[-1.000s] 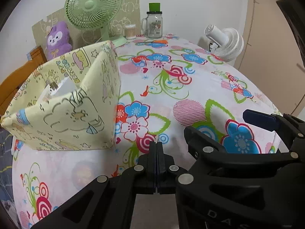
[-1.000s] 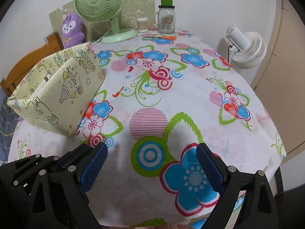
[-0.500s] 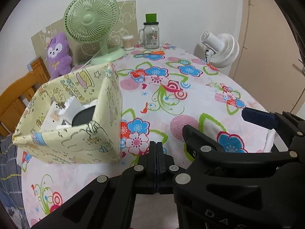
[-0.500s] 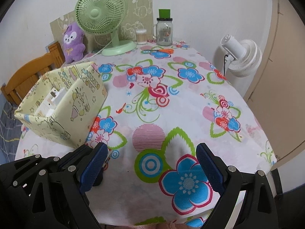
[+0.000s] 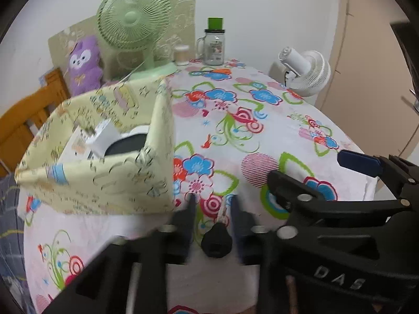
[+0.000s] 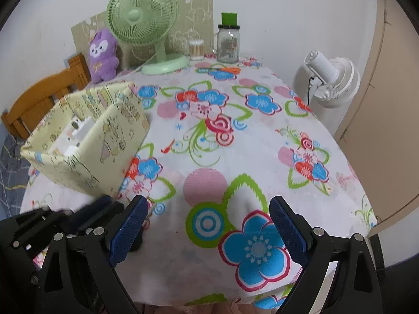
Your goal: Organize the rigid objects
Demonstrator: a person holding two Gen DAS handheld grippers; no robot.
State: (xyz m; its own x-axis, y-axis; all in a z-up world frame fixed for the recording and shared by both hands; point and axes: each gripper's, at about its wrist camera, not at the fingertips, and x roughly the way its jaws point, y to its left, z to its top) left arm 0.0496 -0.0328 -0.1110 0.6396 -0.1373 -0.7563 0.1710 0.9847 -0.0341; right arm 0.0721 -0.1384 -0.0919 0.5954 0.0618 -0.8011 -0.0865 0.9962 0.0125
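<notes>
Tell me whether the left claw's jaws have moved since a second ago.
Yes. The left claw was shut over the floral tablecloth; its jaws have just been opening, spreading sideways, with nothing gripped between them and a black knob showing in the gap.

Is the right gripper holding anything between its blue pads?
No. The right gripper stands wide open over the floral tablecloth, with only cloth visible between its pads.

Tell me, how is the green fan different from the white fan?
The green fan stands on the table by the wall; the white fan sits off the table's edge. The green fan faces us; the white fan shows its back, tilted. Both have round cages.
</notes>
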